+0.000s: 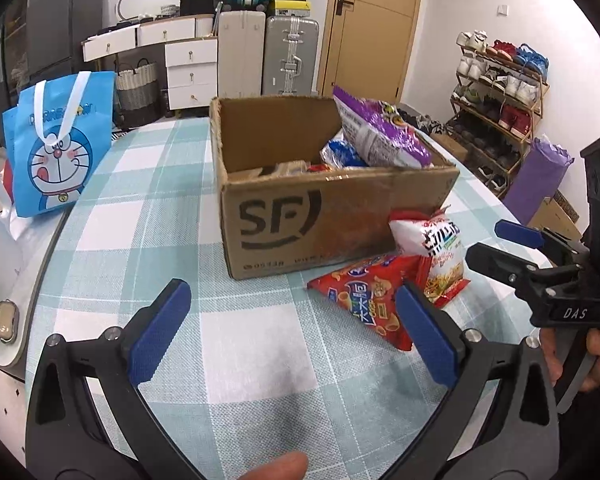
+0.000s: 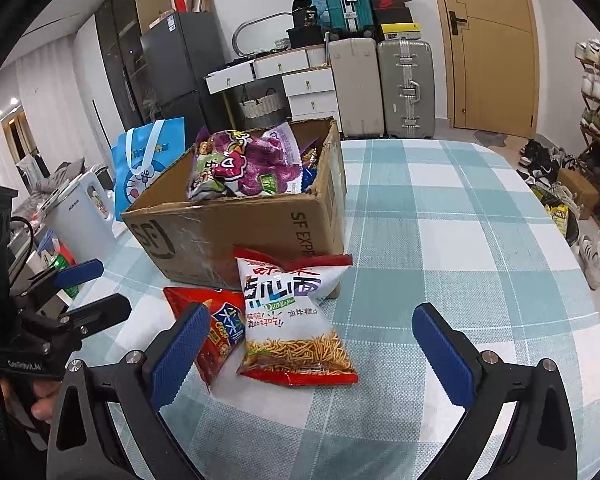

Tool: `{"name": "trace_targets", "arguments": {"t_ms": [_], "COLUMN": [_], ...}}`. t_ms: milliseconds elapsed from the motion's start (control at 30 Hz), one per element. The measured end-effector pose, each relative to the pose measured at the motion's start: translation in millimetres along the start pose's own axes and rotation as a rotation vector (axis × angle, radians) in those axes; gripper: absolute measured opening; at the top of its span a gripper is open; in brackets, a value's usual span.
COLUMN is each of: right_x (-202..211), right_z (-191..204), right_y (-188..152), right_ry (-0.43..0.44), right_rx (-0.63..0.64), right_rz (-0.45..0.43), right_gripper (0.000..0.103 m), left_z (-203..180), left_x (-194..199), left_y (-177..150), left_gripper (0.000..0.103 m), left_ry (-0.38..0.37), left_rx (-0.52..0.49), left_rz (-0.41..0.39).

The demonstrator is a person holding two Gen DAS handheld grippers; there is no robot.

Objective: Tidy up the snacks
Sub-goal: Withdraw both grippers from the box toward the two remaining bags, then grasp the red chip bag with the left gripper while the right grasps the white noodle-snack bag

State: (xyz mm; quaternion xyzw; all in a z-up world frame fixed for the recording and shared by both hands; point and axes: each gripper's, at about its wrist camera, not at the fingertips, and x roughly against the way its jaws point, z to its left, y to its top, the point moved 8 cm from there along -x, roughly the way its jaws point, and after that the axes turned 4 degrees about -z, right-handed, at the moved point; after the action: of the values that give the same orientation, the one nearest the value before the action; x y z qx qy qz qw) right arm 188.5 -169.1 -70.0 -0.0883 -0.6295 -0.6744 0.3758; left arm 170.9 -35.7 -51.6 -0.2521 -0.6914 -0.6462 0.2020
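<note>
Both my grippers, left (image 1: 292,332) and right (image 2: 306,354), gape wide; two snack bags (image 2: 296,320) lie against the cardboard box (image 1: 320,220).

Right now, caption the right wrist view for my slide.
Open right gripper faces white noodle snack bag leaning on cardboard box.

Red snack bag (image 2: 216,332) partly hidden behind gripper pad (image 2: 178,354)

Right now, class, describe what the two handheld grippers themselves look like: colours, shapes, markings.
The left gripper and the right gripper both have curved black plastic frames with silver bolts and two fingers faced with textured blue pads. White "DAS" lettering marks the right gripper's body; a black cable loops near the left one.
</note>
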Motion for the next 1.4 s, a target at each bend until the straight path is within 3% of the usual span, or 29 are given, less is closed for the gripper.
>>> {"name": "trace_targets", "arguments": {"t_ms": [433, 1033, 1300, 1400], "right_x": [-21.2, -51.1, -52.4, -53.2], "right_z": [-5.3, -2.7, -1.9, 4.3], "right_y": [-11.1, -23.9, -21.0, -20.3], "right_ry": [0.012, -0.038, -0.037, -0.019], "right_rx": [-0.045, -0.034, -0.035, -0.020], "right_rz": [0.067, 0.140, 0.127, 0.129], "right_gripper": [0.102, 0.102, 0.102, 0.097], "left_z": [-5.8, -9.7, -10.3, -10.9], "left_x": [-18.5, -39.7, -46.9, -47.1], "left_y": [-11.8, -30.9, -35.2, -35.9], "left_gripper": [0.102, 0.102, 0.102, 0.102], "left_ry": [-0.002, -0.003, -0.004, -0.006], "left_rx": [-0.023, -0.059, -0.066, -0.073], "left_rz": [0.038, 0.099, 0.116, 0.115]}}
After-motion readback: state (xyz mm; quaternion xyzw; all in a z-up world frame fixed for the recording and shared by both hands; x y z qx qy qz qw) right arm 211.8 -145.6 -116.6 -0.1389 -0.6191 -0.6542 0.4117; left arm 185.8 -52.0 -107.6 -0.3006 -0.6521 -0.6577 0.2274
